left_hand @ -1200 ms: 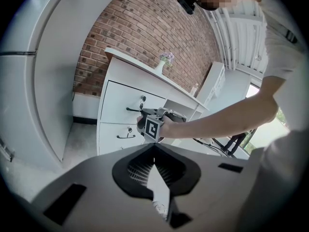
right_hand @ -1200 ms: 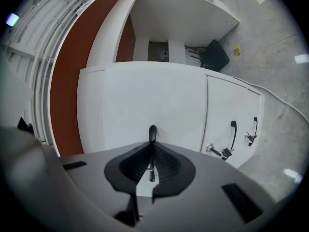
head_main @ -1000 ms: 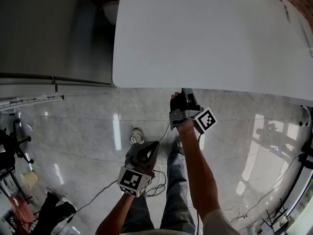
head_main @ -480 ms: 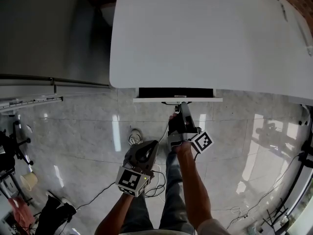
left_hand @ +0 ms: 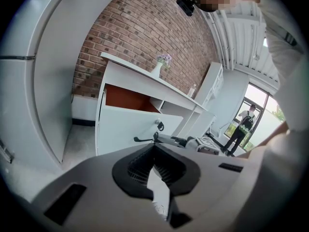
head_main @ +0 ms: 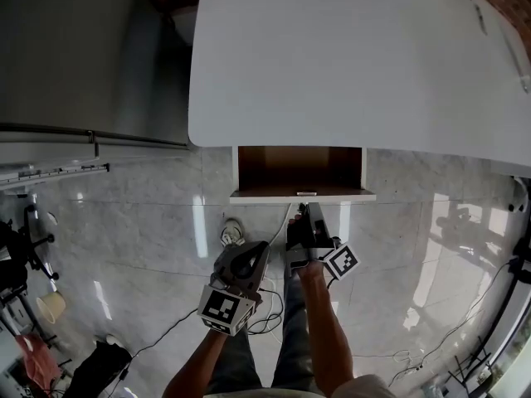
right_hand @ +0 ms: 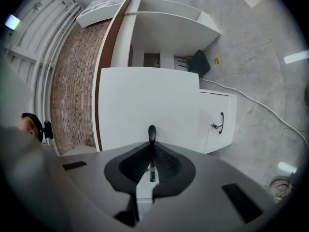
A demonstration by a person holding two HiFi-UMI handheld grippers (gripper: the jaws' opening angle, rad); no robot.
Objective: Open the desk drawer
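The right gripper (head_main: 305, 208) holds the handle (head_main: 305, 194) of the drawer (head_main: 249, 194), which stands open under the front edge of the white desk (head_main: 348, 56).
The right forearm (head_main: 328, 322) is stretched forward and almost level. Its jaws are closed on the thin black handle, and the brown inside of the drawer shows. The left gripper (head_main: 259, 251) hangs lower, near the knees and just beside the right hand (head_main: 314, 259). It points a little downward, with its jaws together and nothing between them.

Handle (right_hand: 151, 131) partly hidden within the jaws; drawer (head_main: 274, 194) depths perhaps too dark
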